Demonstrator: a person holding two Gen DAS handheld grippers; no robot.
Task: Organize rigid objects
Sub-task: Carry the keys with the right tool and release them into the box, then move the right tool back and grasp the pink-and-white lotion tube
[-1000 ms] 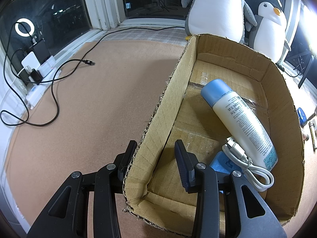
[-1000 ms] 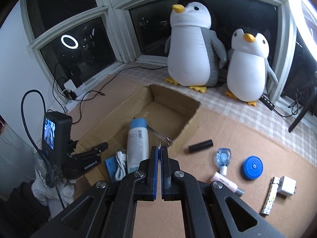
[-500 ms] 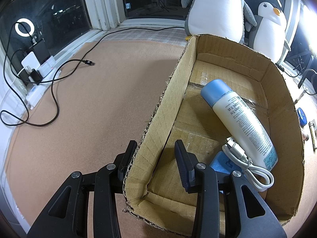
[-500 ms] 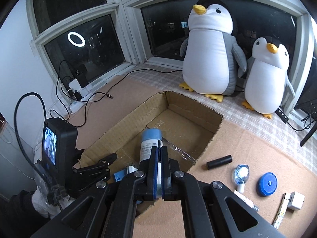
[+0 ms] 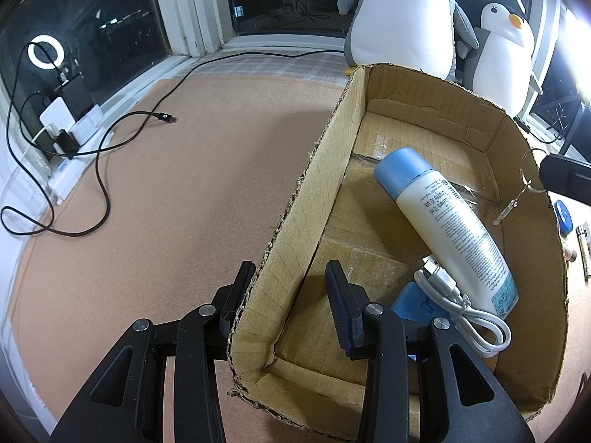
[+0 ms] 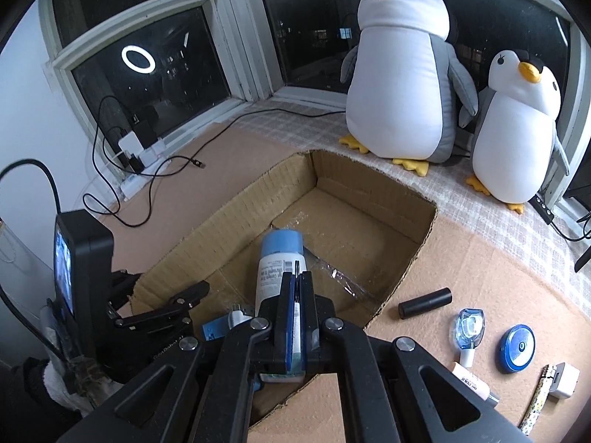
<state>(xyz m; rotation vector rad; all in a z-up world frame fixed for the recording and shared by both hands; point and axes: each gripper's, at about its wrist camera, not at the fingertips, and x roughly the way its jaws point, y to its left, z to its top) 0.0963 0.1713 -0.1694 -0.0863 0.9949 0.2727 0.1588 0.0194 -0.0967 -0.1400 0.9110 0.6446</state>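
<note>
An open cardboard box [image 5: 325, 170] lies on the brown mat. In it are a white spray bottle with a blue cap [image 5: 443, 221], a coiled white cable [image 5: 461, 310] and a small blue item [image 5: 410, 299]. My left gripper [image 5: 288, 273] straddles the box's left wall near its front corner and is shut on it. My right gripper [image 6: 295, 280] hovers above the box's right side, shut on a thin metal ring with a pin [image 5: 524, 184]; its tip pokes out between the pads. Loose on the mat lie a black cylinder [image 6: 424, 302], a blue disc [image 6: 517, 347] and a white charger [image 6: 563, 380].
Two plush penguins [image 6: 399, 85] stand by the window behind the box. Black cables [image 5: 99, 170] and a power strip [image 5: 66, 177] lie at the left. A small clear blue item [image 6: 470, 326], a pink tube [image 6: 472, 380] and a patterned lighter [image 6: 535, 402] lie right of the box.
My right gripper has moved forward and down over the box; its tip with the hanging ring now shows at the right edge of the left wrist view. The left gripper stayed still.
</note>
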